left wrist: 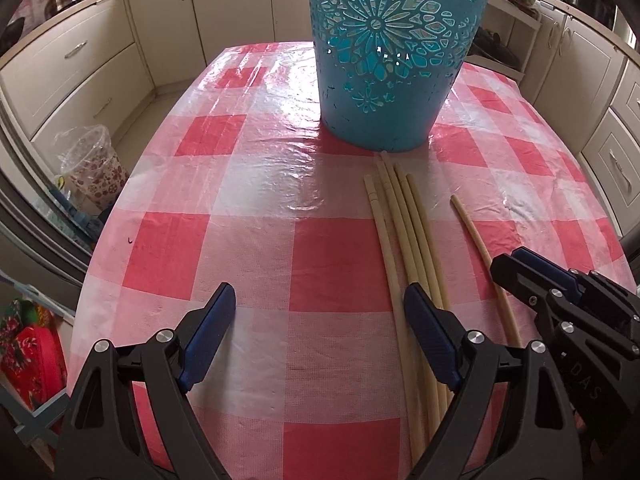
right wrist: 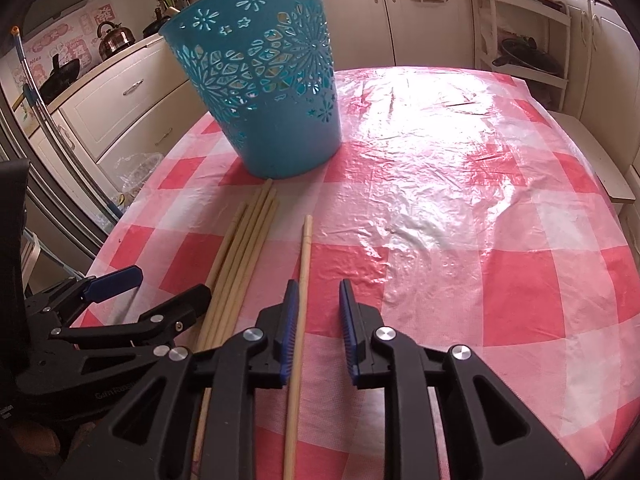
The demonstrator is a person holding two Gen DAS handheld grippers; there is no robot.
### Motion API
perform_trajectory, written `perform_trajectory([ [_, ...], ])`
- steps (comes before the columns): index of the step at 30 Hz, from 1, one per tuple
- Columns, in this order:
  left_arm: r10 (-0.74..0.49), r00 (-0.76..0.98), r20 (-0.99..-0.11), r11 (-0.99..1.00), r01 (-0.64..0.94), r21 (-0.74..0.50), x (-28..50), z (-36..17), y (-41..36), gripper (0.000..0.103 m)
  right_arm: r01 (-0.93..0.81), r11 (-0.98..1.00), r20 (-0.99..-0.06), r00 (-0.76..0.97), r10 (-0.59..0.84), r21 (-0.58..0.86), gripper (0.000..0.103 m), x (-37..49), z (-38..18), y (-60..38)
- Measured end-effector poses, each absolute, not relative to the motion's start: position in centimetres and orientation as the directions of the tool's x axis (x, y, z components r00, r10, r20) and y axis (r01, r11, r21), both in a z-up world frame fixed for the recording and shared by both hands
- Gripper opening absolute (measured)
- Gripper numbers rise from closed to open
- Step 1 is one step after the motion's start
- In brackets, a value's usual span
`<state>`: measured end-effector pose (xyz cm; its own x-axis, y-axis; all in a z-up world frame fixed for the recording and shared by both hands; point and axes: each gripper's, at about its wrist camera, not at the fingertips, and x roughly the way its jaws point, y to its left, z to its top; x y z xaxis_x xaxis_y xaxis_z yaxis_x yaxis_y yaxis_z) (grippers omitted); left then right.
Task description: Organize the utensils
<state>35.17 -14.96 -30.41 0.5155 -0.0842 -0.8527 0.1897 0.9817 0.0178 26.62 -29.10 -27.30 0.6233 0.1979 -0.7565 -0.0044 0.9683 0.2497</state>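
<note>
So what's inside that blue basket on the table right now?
Through the blue basket's cutouts only light and pale patches show; no utensil can be made out. Its solid lower wall hides the bottom, and neither view looks into the rim.

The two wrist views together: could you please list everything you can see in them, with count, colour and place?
Basket: one, teal with cut-out flower pattern, upright on the table's far part.
Bundled chopsticks: about five, pale wood, side by side, tips almost at the basket's base.
Single chopstick: one, pale wood, apart to the bundle's right.
Tablecloth: one, red and white check under clear plastic.
Kettle: one, metallic, on the counter at left.
Cabinets: cream, along the walls.
Left gripper: open, its right finger over the bundle.
Right gripper: open, the single chopstick against its left finger.
</note>
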Motion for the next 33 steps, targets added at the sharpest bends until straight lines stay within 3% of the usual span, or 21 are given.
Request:
perform_trajectory([
  [4,-0.074,0.52,-0.851,0.978,0.204,0.039,35.8,-30.4,-15.1,0.078,-0.001,0.963,-0.754,0.622,0.211,0.269,0.021,26.6,-27.3,-29.4],
  [7,-0.085,0.518,-0.851,0.972,0.232,0.045,36.5,-30.2,-15.6,0.065,0.001,0.961,-0.752,0.623,0.215,0.276,0.021,26.6,-27.4,-29.5],
  [10,-0.113,0.513,-0.851,0.963,0.268,0.033,37.4,-30.0,-16.1,0.046,0.002,0.96,-0.75,0.624,0.218,0.281,0.022,26.6,-27.4,-29.7],
  [14,-0.178,0.491,-0.852,0.937,0.349,0.005,37.9,-29.9,-16.5,0.013,0.0,0.959,-0.749,0.625,0.222,0.285,0.022,26.5,-27.4,-29.8],
  [15,-0.194,0.482,-0.854,0.93,0.368,-0.003,37.9,-29.8,-16.4,0.01,0.0,0.958,-0.749,0.624,0.223,0.285,0.022,26.5,-27.4,-29.8],
  [20,-0.178,0.46,-0.87,0.921,0.388,0.016,38.2,-29.8,-15.7,0.011,0.005,0.957,-0.744,0.63,0.223,0.291,0.027,26.7,-27.4,-29.9],
  [24,-0.138,0.464,-0.875,0.94,0.341,0.032,39.3,-29.8,-15.4,0.031,0.006,0.96,-0.741,0.637,0.212,0.28,0.029,27.0,-27.4,-29.7],
  [33,-0.115,0.511,-0.852,0.949,0.311,0.059,39.3,-30.0,-16.2,0.032,-0.016,0.977,-0.734,0.657,0.171,0.213,0.032,26.9,-27.5,-28.8],
])
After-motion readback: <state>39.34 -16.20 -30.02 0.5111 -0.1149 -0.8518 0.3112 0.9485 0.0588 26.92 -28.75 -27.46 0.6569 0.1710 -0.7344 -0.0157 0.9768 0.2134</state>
